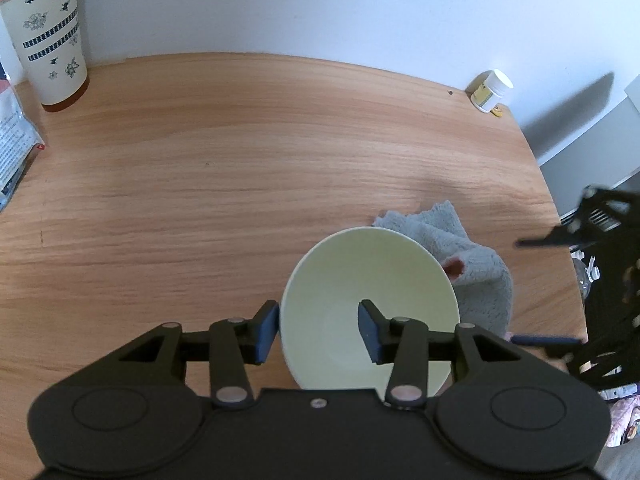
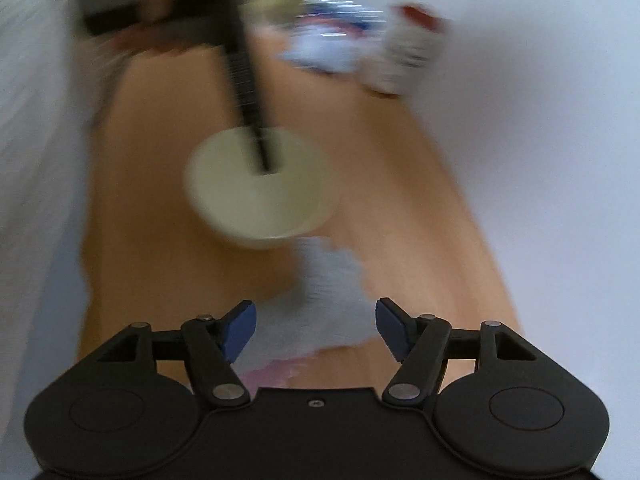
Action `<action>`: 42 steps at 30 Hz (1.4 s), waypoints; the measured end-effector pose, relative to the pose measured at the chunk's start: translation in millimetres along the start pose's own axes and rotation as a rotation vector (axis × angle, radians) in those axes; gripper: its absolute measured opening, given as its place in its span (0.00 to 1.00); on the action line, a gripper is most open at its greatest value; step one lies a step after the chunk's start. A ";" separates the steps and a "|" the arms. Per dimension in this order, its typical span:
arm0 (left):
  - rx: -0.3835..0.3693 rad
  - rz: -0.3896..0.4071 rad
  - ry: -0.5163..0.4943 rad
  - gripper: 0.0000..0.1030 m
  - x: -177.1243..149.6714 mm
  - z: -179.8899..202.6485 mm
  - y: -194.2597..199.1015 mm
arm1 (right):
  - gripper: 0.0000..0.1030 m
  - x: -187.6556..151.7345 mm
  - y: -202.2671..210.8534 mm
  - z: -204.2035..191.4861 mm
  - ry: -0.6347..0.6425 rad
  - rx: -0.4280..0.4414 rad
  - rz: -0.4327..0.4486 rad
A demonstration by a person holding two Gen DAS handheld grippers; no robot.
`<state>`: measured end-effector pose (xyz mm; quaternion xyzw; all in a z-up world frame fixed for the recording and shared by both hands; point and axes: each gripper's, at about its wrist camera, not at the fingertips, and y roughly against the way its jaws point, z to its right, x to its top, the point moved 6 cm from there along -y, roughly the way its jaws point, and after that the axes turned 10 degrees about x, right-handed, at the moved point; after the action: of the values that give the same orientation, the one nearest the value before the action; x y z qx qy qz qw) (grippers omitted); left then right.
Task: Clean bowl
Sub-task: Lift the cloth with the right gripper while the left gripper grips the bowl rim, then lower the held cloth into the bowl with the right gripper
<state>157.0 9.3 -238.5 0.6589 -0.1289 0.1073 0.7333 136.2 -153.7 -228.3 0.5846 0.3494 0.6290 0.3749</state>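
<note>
A pale green bowl stands on the wooden table near its right edge. My left gripper is open, its jaws straddling the bowl's left rim: one finger outside, one inside. A grey cloth lies behind and to the right of the bowl. My right gripper is open and empty, hovering over the cloth; it shows at the right edge of the left wrist view. The right wrist view is blurred; it shows the bowl with the left gripper's finger in it.
A tall flowered cup stands at the back left by a printed packet. A small white-capped bottle stands at the back right corner. The table's right edge is close to the cloth.
</note>
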 end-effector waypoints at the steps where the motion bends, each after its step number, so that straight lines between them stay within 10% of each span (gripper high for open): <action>1: 0.000 0.000 -0.003 0.44 -0.1 1.2 -0.4 | 0.69 1.3 -6.9 -3.2 0.045 0.012 -0.020; 11: 0.001 0.012 -0.051 0.47 -3.7 6.8 0.5 | 0.86 -6.4 -57.2 11.0 0.226 0.115 -0.157; 18: -0.040 0.021 -0.064 0.47 -2.6 1.0 1.0 | 0.48 0.8 -68.0 17.8 0.128 0.209 -0.204; 20: -0.058 0.029 -0.065 0.47 -2.7 -0.7 2.2 | 0.20 2.4 -67.2 22.2 0.061 0.209 -0.207; 23: -0.076 0.037 -0.083 0.47 -4.1 -1.1 5.0 | 0.18 3.0 -59.3 36.4 -0.086 0.166 -0.209; 28: -0.118 0.047 -0.104 0.44 -10.1 -7.8 10.8 | 0.17 7.9 -14.8 61.8 -0.358 0.060 -0.076; 35: -0.178 0.038 -0.138 0.28 -12.4 -13.1 14.8 | 0.17 54.3 57.8 74.7 -0.693 -0.002 0.328; 42: -0.191 0.043 -0.174 0.26 -9.9 -13.7 16.8 | 0.17 87.7 13.5 43.3 -0.644 0.054 0.308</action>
<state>142.8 24.8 -227.4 0.5900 -0.2156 0.0525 0.7763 175.5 -82.9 -171.8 0.8083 0.1377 0.4522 0.3510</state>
